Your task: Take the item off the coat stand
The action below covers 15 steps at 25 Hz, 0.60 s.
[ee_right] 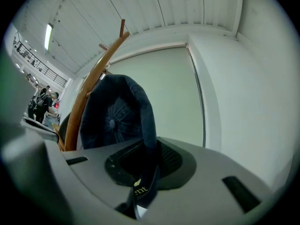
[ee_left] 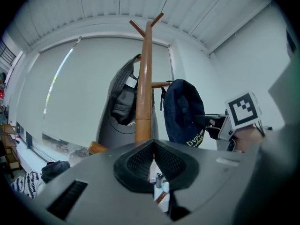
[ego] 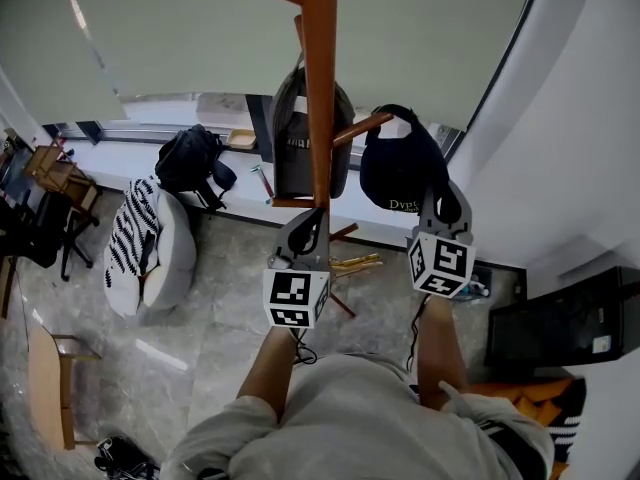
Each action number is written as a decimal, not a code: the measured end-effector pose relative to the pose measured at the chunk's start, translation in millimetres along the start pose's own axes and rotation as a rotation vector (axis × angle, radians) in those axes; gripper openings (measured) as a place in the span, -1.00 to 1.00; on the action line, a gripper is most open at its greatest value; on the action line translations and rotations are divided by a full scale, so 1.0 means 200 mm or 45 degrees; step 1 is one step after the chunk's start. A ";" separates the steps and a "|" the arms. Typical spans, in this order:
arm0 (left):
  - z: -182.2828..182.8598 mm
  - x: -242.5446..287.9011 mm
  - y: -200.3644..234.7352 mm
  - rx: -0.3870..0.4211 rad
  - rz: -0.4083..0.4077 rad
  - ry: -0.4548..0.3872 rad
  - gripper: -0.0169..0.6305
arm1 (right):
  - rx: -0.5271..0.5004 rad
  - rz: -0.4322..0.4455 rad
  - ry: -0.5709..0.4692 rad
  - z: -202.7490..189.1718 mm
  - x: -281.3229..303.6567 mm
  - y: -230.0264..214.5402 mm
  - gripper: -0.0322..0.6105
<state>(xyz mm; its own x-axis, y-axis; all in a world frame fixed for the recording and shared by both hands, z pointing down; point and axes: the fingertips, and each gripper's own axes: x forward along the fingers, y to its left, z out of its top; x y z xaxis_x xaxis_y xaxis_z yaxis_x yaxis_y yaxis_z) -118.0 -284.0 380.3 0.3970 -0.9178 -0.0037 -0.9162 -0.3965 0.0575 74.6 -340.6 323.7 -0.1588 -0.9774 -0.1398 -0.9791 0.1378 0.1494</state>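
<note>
1. The right gripper (ee_right: 145,161) is clenched on the cap's brim; the dark cloth runs edge-on between its jaws in the right gripper view
2. The cap (ego: 400,168) hangs to the right of the pole (ego: 320,88), crown up and brim lowest, so its bulk lies ahead of and above that gripper
3. The cap's top looks hooked over the tip of a peg (ego: 362,128), which slopes up and out from the pole towards the right; I cannot tell whether the strap has cleared the tip
4. The coming move turns on the peg's long axis. As I judge it, the cap has to travel up and outward along the peg, away from the pole, since a straight downward pull would drag the strap against the wood
5. The left gripper (ego: 308,226) has its jaws together with nothing between them. It sits just in front of the pole and points at it, so it is farther from the cap than the right one
6. A grey bag (ego: 292,138) hangs against the pole, on the side away from the cap and apart from it
</note>
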 end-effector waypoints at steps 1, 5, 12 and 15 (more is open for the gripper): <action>0.00 0.01 -0.01 -0.001 -0.011 0.003 -0.91 | -0.003 -0.003 -0.001 0.00 0.00 0.00 -0.78; 0.01 0.07 -0.06 0.004 -0.057 0.006 -0.91 | -0.024 -0.009 -0.014 0.03 -0.01 -0.03 -0.78; 0.04 0.13 -0.14 0.013 -0.110 -0.014 -0.91 | -0.046 -0.010 -0.024 0.05 -0.01 -0.05 -0.78; 0.04 0.13 -0.14 0.010 -0.107 -0.023 -0.91 | -0.060 -0.008 -0.030 0.06 -0.01 -0.05 -0.78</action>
<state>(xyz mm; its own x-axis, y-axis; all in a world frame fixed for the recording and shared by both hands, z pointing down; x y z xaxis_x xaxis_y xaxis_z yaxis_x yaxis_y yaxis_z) -82.9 -296.7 369.9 0.4718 -0.8813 -0.0261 -0.8800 -0.4725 0.0483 82.8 -338.5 310.2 -0.1564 -0.9740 -0.1637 -0.9731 0.1236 0.1942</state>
